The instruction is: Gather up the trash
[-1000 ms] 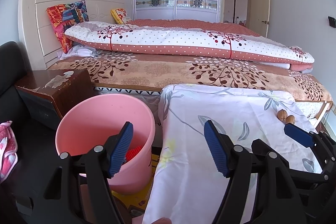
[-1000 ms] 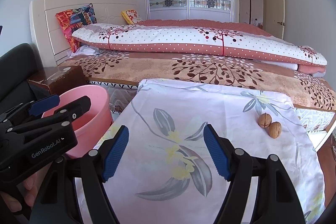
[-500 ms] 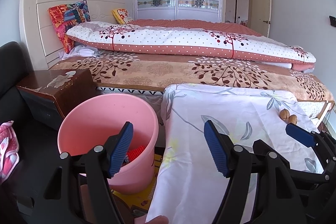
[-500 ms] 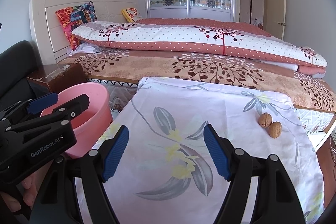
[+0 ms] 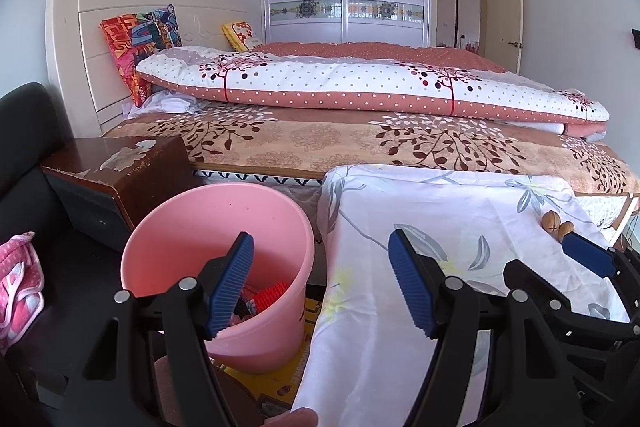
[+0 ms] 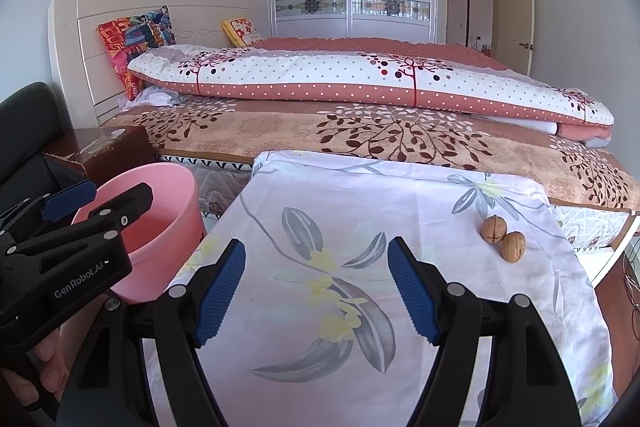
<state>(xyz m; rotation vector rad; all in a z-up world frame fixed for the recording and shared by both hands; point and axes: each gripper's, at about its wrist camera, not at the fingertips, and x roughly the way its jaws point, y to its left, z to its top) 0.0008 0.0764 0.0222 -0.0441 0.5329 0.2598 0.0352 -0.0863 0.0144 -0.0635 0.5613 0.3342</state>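
Two walnuts (image 6: 503,237) far right on counter (image 6: 280,307) — right claw (image 6: 316,291) wide open, empty; close squarely on one, then carry to pink bin (image 6: 176,195) — left claw (image 5: 320,283) likewise empty.

Right tongs (image 5: 588,259) partly hide one walnut (image 5: 565,228); bucket (image 5: 192,223) contents mostly hidden behind the left tongs' finger (image 5: 230,285).

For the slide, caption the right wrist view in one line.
Open right gripper hovers over a floral cloth with two walnuts to its right and the pink bin to its left.
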